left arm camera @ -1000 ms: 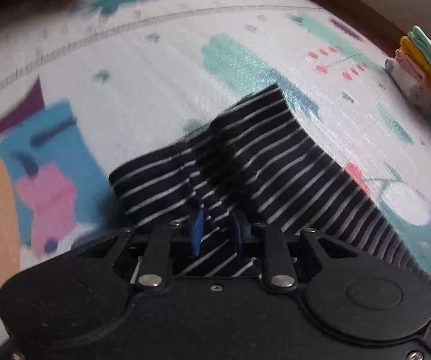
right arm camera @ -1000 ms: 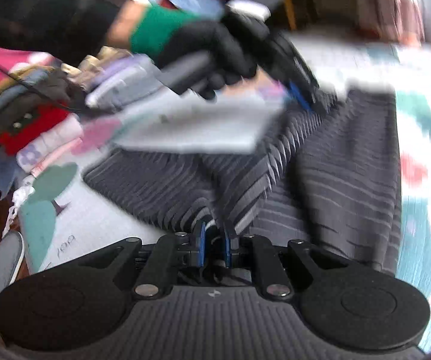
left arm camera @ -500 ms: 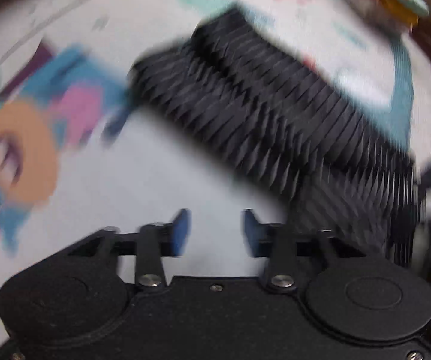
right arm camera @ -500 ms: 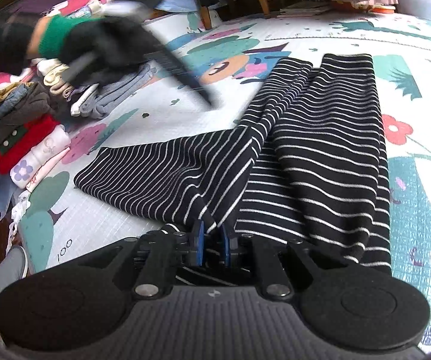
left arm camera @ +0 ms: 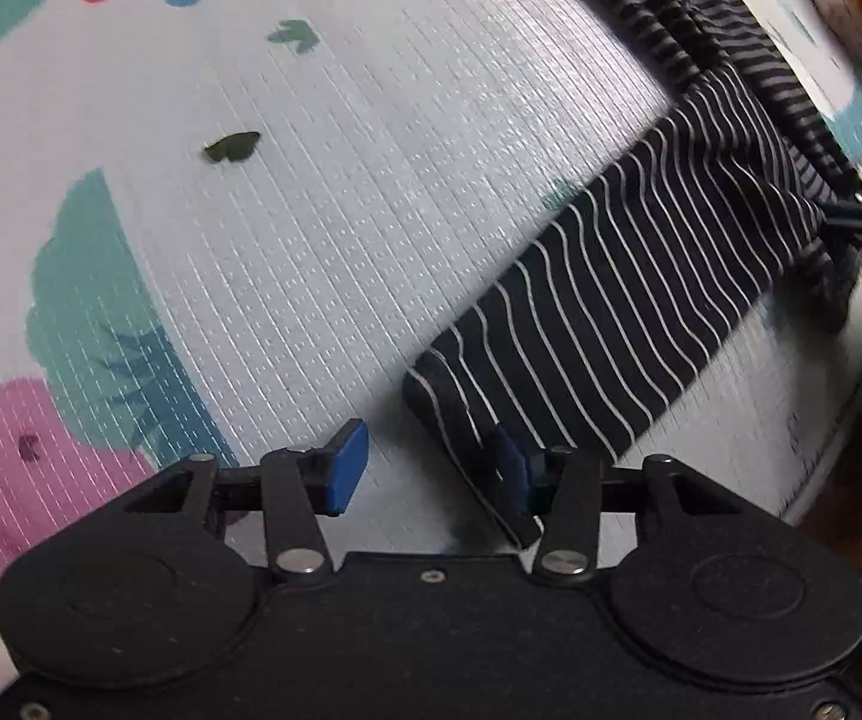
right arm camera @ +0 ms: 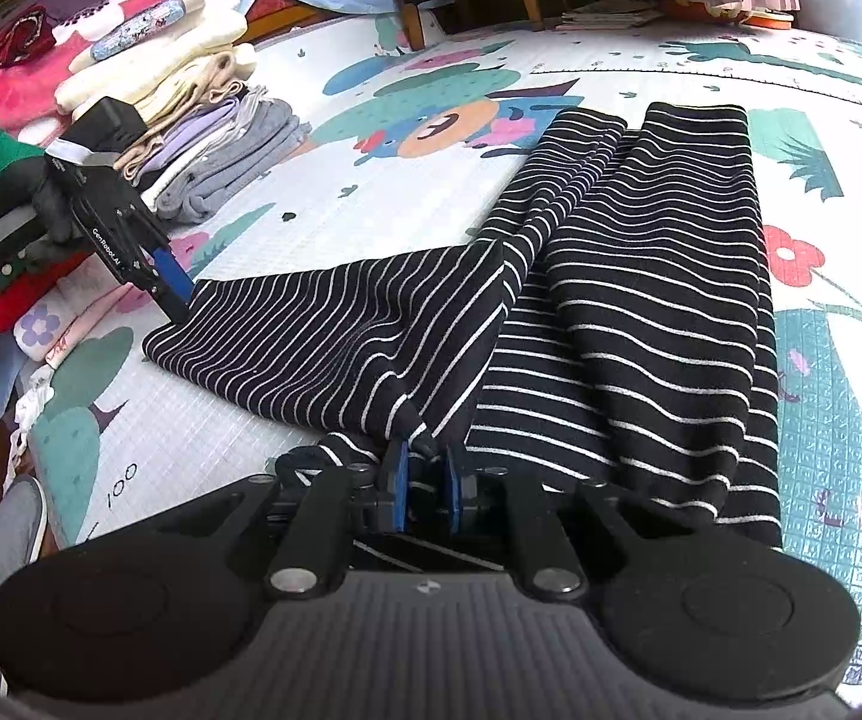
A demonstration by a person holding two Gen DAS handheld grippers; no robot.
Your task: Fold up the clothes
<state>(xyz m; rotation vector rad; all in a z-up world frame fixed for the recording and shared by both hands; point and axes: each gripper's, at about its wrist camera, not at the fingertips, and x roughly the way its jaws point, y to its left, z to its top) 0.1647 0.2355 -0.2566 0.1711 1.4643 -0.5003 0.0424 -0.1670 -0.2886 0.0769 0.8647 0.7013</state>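
**user1:** Playmat [right arm camera: 407, 192] first since it fills both views: white, cartoon bear, cactus shapes, flowers. Black garment with thin white stripes [right arm camera: 641, 312] lies on it, main body folded into a long strip running away from the right wrist camera, one section spread out sideways toward the left across the mat

**user2:** what's the stuff along the left edge?

**user1:** stack of folded clothes [right arm camera: 203, 138], cream, lilac and grey, plus a pink blanket [right arm camera: 17, 78] behind it. Also a smaller folded stack [left arm camera: 857, 6] at the top right corner of the left wrist view, yellow and teal on top

**user2:** and the claws?

**user1:** right claw [right arm camera: 425, 483] is clenched on a bunched edge of the striped garment, cloth pinched between the blue pads at the near end. Left claw [left arm camera: 428, 474] is released, blue pads wide apart, sitting low at the far corner of the spread section. Its right finger touches or overlaps the hem there, the left one is over bare mat. From the right wrist view you can see it held by a black-gloved hand [right arm camera: 23, 198] with a green cuff, tips right at the cloth's corner
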